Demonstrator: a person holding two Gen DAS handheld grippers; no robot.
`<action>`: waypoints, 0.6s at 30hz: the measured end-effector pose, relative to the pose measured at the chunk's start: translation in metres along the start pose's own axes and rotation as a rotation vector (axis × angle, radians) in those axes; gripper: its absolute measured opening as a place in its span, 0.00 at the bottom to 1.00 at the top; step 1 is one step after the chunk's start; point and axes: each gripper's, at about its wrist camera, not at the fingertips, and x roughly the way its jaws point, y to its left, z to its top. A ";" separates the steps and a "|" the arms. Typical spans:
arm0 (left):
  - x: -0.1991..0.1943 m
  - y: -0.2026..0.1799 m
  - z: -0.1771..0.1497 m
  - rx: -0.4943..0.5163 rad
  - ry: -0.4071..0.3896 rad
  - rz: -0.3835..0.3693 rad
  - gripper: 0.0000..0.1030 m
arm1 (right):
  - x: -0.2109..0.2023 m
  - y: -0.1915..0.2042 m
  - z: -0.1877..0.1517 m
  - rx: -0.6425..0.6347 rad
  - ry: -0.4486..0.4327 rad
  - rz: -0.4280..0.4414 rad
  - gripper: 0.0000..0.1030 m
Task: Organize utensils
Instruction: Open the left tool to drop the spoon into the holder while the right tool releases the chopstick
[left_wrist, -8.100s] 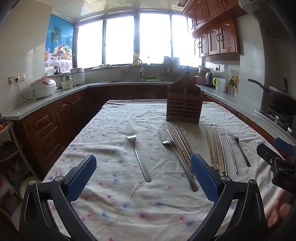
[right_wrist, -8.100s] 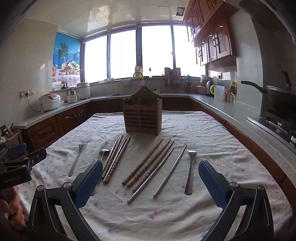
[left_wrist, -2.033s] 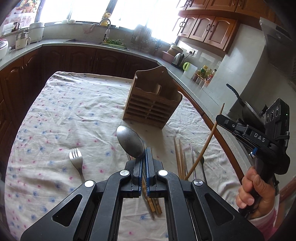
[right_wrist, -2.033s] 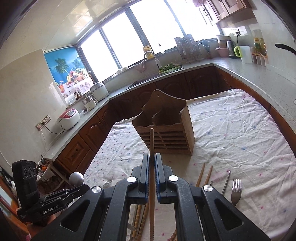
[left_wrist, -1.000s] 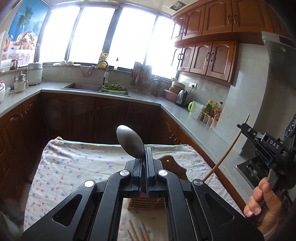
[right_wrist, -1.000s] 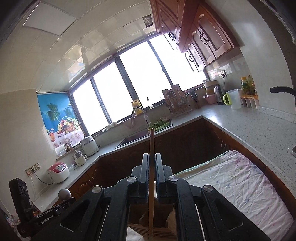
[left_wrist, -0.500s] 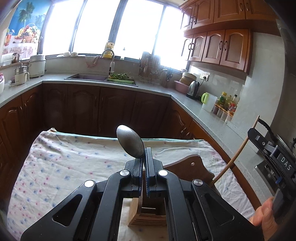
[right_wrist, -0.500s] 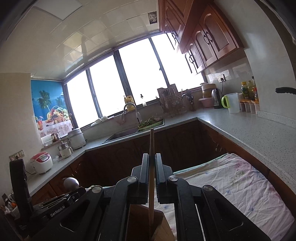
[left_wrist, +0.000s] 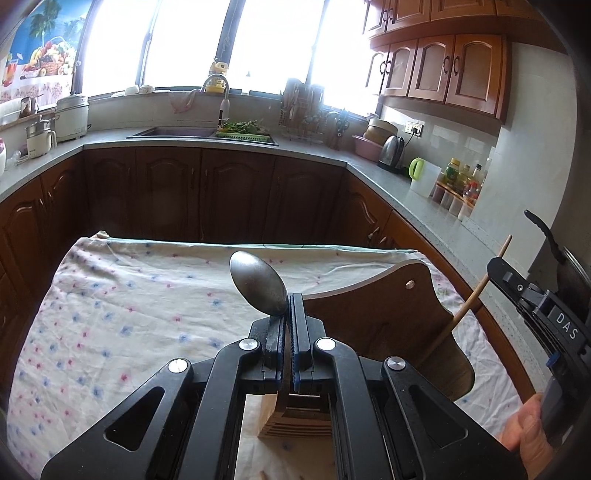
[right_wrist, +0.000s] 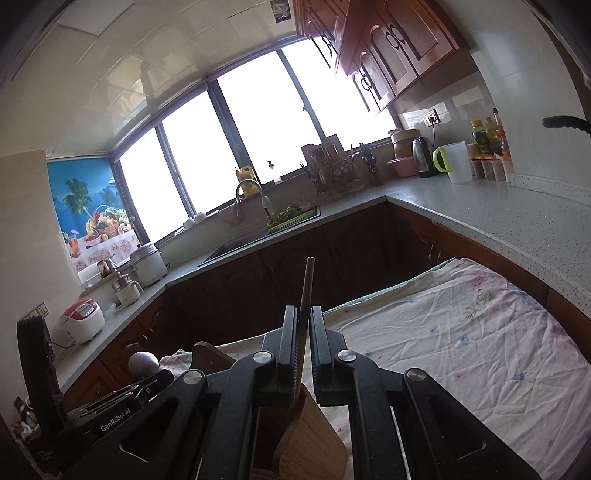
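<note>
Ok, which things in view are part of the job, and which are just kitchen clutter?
Part of the job:
- spoon in left claw
- chopstick in right claw
- wooden utensil holder

Just lying about:
- electric kettle
- rice cooker
- white jug
- floral tablecloth

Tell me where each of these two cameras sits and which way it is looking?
Left wrist view: sits on the left gripper, looks along its fingers, shut on a spoon, over the wooden utensil holder toward the sink; the right gripper and a hand show at right.
Right wrist view: sits on the right gripper, tilted, facing the windows; a wooden chopstick stands between its fingers.
Shared: holder, spoon, chopstick, flowered tablecloth, green-handled jug.
</note>
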 end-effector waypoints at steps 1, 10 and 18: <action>0.001 -0.001 -0.001 0.002 0.006 0.001 0.02 | 0.001 0.000 0.000 0.001 0.007 0.002 0.07; 0.000 -0.004 0.001 0.005 0.031 -0.002 0.12 | 0.002 -0.005 0.001 0.022 0.045 0.009 0.24; -0.024 -0.004 0.003 0.004 -0.008 0.015 0.64 | -0.018 -0.007 0.004 0.063 0.040 0.044 0.71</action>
